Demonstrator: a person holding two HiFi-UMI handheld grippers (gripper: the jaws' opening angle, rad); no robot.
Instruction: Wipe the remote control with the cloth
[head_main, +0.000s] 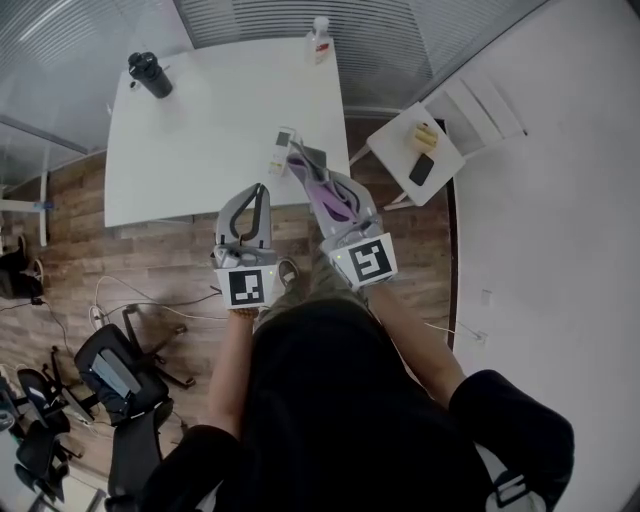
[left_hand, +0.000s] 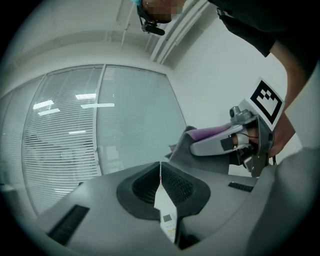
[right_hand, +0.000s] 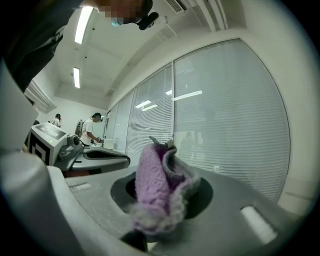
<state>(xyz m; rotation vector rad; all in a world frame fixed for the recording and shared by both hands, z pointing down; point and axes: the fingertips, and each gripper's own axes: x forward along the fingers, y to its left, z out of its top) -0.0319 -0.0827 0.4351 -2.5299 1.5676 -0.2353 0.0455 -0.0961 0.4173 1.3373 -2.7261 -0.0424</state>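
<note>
L tool (left_hand: 160, 170) clamped tight on remote control (left_hand: 166, 215); R tool (right_hand: 167, 197) pinches cloth (right_hand: 152, 180). Cloth & remote still apart, so wiping prob. not started.

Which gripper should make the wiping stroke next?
Right. The right gripper is shut on the cloth, free to sweep; the left gripper is shut on the remote control, so it likely should just hold it steady.

The left claw (head_main: 262, 190) and right claw (head_main: 296, 158) are grey plastic shells with black ribbed pads (left_hand: 180, 186). Each carries a white cube (head_main: 246, 287) bearing black square markers. The person wears a black top (head_main: 340, 400).
</note>
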